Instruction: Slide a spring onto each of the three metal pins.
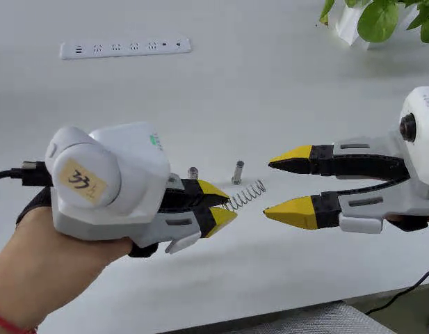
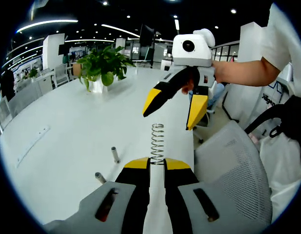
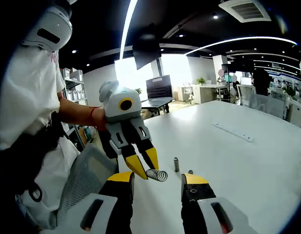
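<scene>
The left tongs (image 1: 228,204) are pinched shut on one end of a spring (image 1: 246,194), which juts out from their yellow tips, lifted off the white worktop (image 1: 270,83). Facing the spring's free end, the right tongs (image 1: 268,186) stand wide open with nothing in them. One yellow tip sits higher than the spring and one lower, both just short of the coil.

In the left gripper view the spring (image 2: 157,141) rises from between the closed left tongs (image 2: 157,163) and points toward the gap of the right tongs (image 2: 168,121). In the right gripper view the spring (image 3: 156,174) shows nearly end-on, just ahead of the spread right tongs (image 3: 158,178).

Just behind the spring a metal pin (image 1: 238,172) stands upright on the worktop. A second metal pin (image 1: 193,172) stands behind the spring's gripped end, its base hidden by the left tongs.

Far beyond the spring lies a white power strip (image 1: 125,48). A potted plant (image 1: 381,17) sits far beyond and to the right. On the near side of the spring, past the worktop's edge, is a grey mesh chair (image 1: 318,320).
</scene>
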The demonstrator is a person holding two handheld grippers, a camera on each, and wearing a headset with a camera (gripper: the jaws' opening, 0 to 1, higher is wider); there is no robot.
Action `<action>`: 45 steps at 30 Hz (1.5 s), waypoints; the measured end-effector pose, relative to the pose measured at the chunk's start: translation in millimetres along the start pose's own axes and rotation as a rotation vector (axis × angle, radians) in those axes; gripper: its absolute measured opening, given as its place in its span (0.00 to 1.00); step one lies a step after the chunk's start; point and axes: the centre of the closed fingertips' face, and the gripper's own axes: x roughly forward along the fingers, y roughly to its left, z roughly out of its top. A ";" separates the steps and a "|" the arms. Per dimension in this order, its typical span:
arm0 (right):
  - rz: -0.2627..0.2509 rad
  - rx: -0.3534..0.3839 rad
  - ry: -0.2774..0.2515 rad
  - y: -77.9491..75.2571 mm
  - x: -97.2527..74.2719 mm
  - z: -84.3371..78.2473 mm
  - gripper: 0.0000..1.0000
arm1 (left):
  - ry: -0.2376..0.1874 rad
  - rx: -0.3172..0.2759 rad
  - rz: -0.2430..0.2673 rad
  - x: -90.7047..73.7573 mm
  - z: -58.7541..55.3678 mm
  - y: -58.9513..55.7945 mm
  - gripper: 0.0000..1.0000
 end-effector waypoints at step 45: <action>0.033 0.116 -0.113 18.3 19.8 37.8 0.06 | -0.179 -0.082 -0.010 -14.8 22.4 -4.4 0.06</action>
